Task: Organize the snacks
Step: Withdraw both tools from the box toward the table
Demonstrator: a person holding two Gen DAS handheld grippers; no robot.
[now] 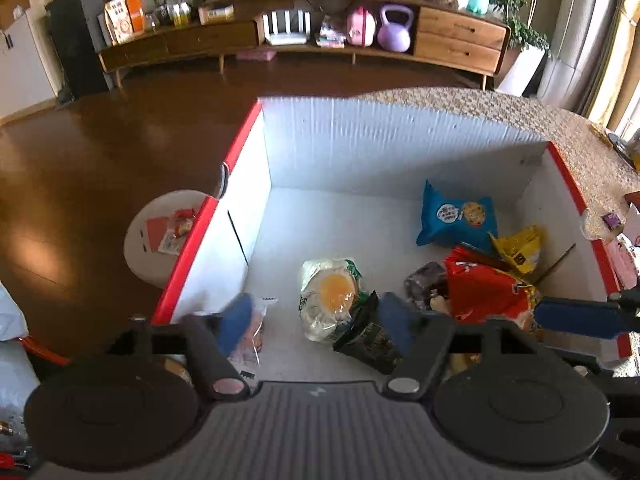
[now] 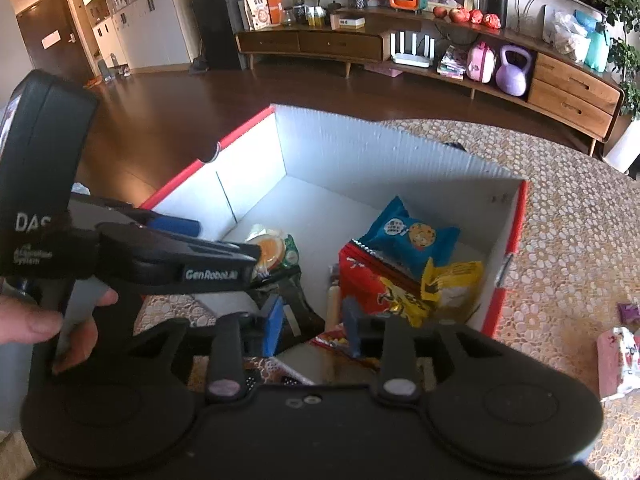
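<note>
Lying flat — blue cookie packet [image 1: 456, 216], corner-up

In the left wrist view, lower centre, the left gripper's blue pads [image 1: 236, 322] are blurring. A red packet [image 1: 484, 292] is hiding a dark wrapped snack [image 1: 424, 282] beside it. At the right edge, small items [image 1: 624, 236] are getting cut off.
</note>
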